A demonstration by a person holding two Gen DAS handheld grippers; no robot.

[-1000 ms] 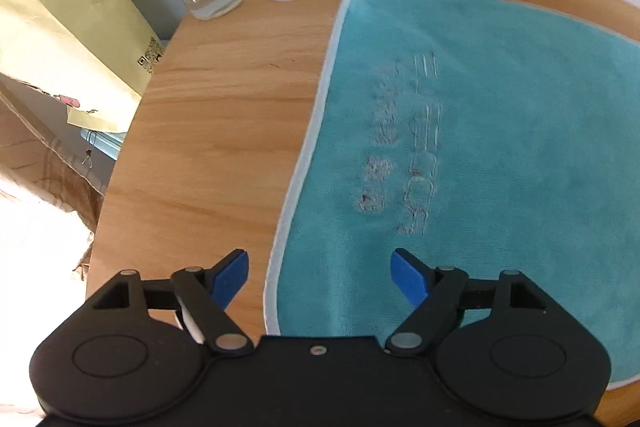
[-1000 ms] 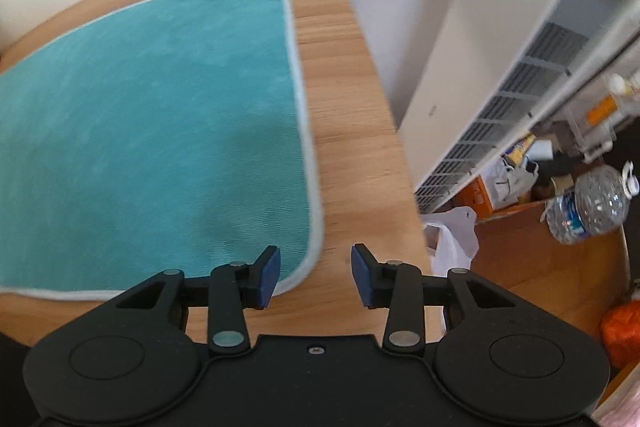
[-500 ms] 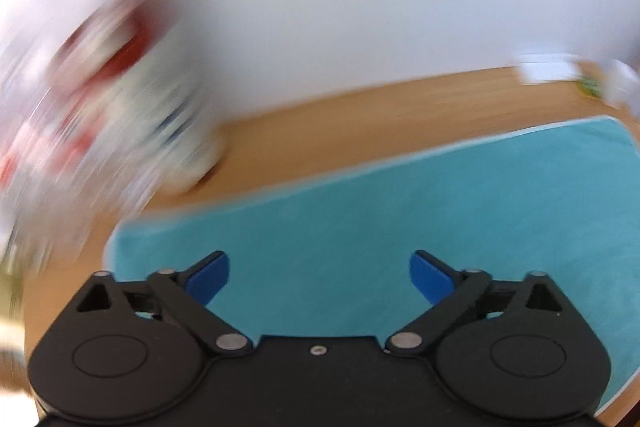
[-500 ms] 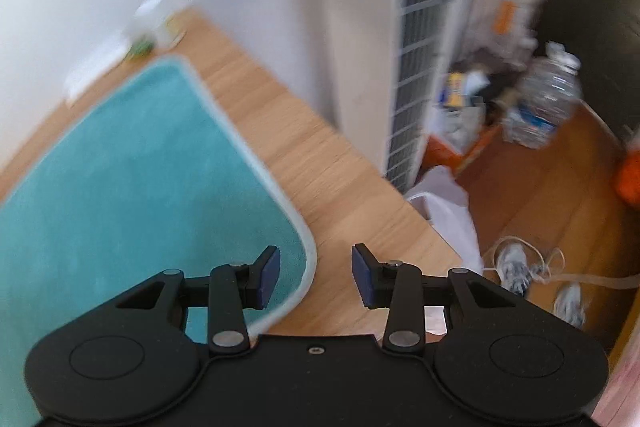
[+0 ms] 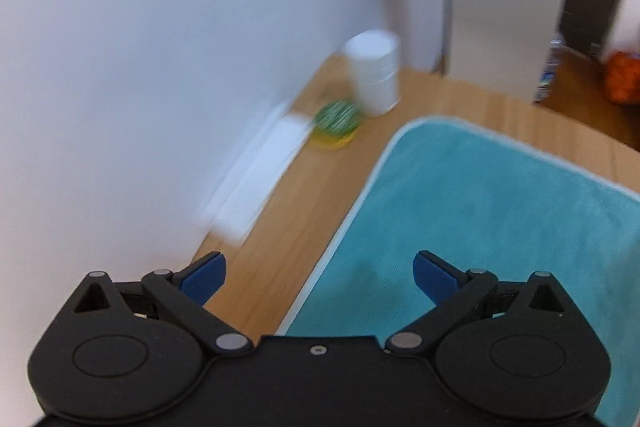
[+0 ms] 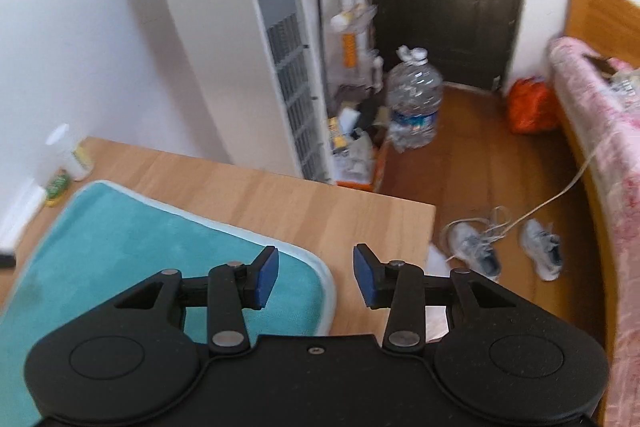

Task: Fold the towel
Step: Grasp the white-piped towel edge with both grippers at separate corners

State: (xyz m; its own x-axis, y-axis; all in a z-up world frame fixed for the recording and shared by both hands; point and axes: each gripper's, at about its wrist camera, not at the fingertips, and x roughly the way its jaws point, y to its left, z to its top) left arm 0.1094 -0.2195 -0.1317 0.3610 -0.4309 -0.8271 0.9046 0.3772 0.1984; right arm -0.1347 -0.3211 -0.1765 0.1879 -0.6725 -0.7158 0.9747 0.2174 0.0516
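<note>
Left tongs (image 5: 319, 275) spread wide and empty above the white-trimmed edge of the teal towel (image 5: 500, 211), one blue pad over bare wood, the other over cloth; right tongs (image 6: 316, 273) parted a bit less, also empty, just over a rounded towel (image 6: 132, 247) corner near the end of the surface (image 6: 320, 203). Towel lies flat and unfolded on the wooden surface by the white wall, with a white jar (image 5: 374, 73), a green-and-yellow lid-like thing (image 5: 336, 125) and a blurred white sheet (image 5: 260, 179) beyond its far corner. Past the surface: tall white appliance (image 6: 248, 39), big water bottle (image 6: 414, 103), shoes (image 6: 508, 251) on the floor, pink-covered bed (image 6: 600, 147).
</note>
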